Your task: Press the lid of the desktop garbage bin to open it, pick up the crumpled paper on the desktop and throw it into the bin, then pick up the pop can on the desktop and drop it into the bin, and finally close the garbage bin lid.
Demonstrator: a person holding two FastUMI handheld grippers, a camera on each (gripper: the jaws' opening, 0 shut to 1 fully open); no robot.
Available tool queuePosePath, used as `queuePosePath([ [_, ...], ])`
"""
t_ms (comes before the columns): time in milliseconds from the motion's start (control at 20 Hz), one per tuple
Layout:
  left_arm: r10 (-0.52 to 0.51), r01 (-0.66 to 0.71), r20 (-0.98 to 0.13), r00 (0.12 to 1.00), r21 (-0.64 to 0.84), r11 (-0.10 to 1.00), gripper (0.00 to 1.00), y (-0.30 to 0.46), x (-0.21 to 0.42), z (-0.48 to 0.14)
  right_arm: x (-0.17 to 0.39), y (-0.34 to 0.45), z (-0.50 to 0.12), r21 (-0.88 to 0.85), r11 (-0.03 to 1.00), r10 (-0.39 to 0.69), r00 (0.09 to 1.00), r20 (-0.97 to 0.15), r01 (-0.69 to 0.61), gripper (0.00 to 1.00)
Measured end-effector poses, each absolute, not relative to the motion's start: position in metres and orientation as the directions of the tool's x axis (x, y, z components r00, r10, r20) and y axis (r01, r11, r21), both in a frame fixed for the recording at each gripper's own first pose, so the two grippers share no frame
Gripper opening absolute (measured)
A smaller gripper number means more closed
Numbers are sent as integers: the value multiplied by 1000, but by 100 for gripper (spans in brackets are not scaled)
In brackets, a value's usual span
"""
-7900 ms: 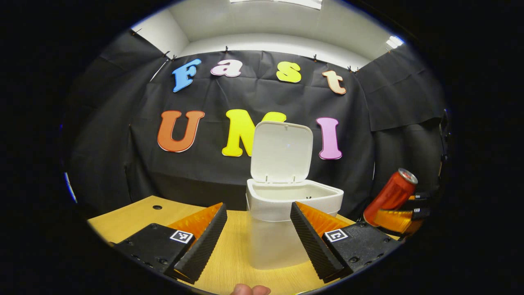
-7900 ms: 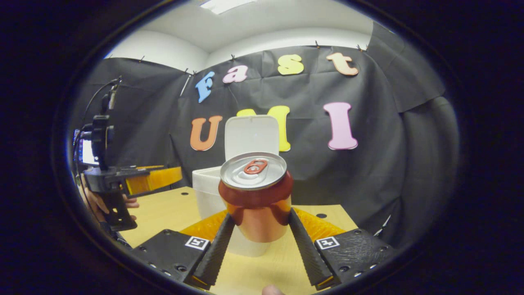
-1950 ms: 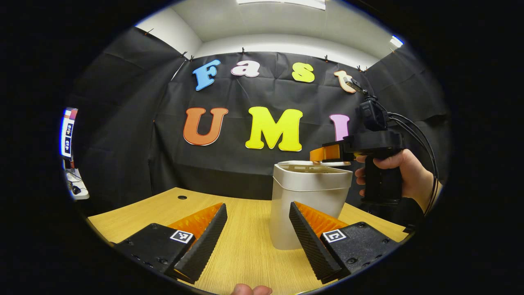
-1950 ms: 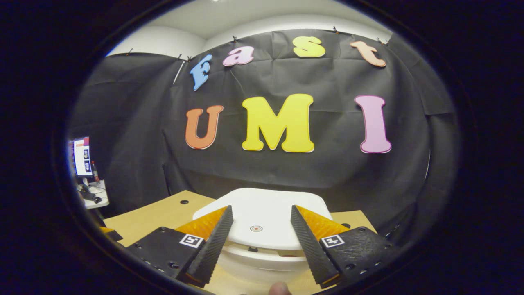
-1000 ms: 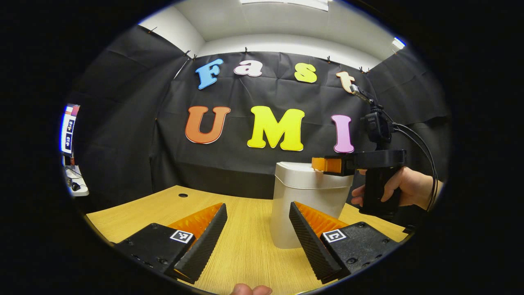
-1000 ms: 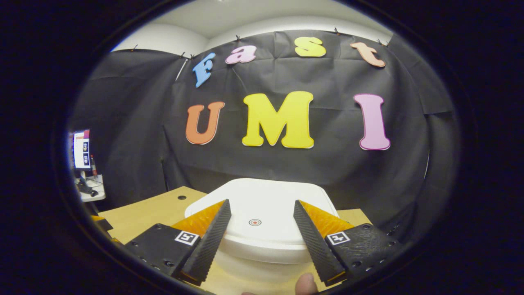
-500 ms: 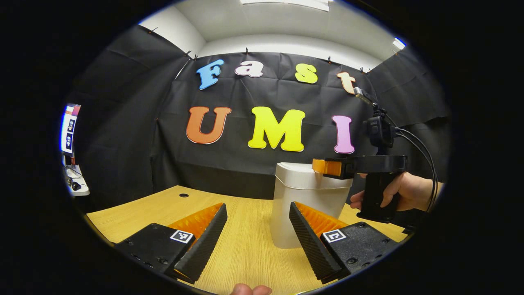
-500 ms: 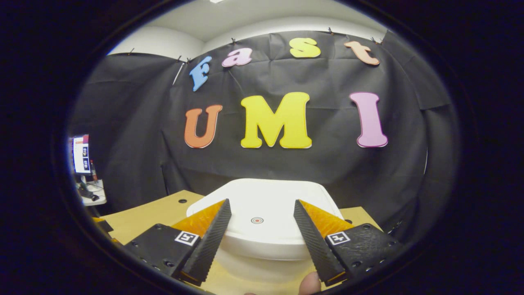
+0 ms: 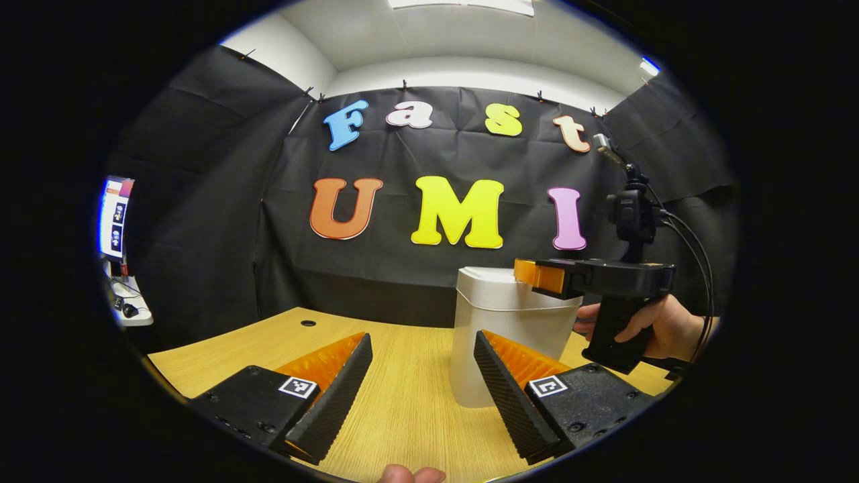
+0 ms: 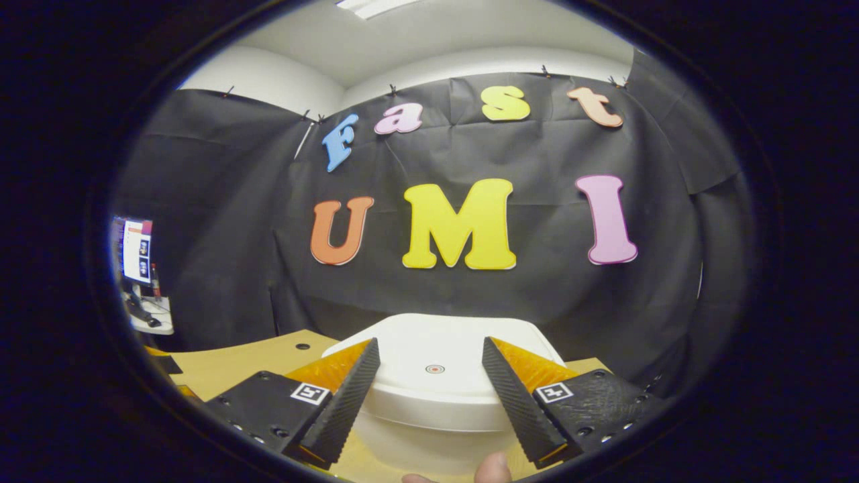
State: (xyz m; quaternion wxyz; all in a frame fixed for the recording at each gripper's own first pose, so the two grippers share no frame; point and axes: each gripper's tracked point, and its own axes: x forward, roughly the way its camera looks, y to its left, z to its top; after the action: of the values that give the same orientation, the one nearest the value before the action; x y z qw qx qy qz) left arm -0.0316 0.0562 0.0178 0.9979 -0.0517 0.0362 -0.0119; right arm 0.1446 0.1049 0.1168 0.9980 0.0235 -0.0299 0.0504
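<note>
The white desktop bin (image 9: 510, 335) stands on the wooden desk (image 9: 402, 402) with its lid (image 10: 436, 372) down flat. In the left gripper view my left gripper (image 9: 423, 352) hovers open over the desk, just left of and in front of the bin, holding nothing. A hand (image 9: 661, 329) holds the right gripper, whose fingers (image 9: 540, 275) reach over the bin's top from the right. In the right gripper view my right gripper (image 10: 429, 365) stands open just above the lid, its fingers either side of a small red dot (image 10: 435, 369).
A monitor (image 9: 114, 218) and a small side table with clutter (image 9: 127, 305) sit beyond the booth at the far left. Round cable holes (image 9: 308, 323) pierce the desk near its back edge. The desk's front edge lies just below my fingers.
The lid went from slightly ajar to fully down. The right gripper then lifted a little off the lid and drew back to the right. My left gripper has hardly moved.
</note>
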Motion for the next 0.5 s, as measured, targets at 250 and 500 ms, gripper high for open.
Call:
queuePosePath([
  [250, -6, 2, -50, 999, -84, 996, 98, 56, -29, 27, 110, 87, 138, 21, 996, 81, 984, 158, -85, 95],
  [500, -7, 6, -24, 1000, -57, 998, 98, 47, -26, 35, 65, 53, 107, 16, 1000, 19, 983, 183, -22, 93],
])
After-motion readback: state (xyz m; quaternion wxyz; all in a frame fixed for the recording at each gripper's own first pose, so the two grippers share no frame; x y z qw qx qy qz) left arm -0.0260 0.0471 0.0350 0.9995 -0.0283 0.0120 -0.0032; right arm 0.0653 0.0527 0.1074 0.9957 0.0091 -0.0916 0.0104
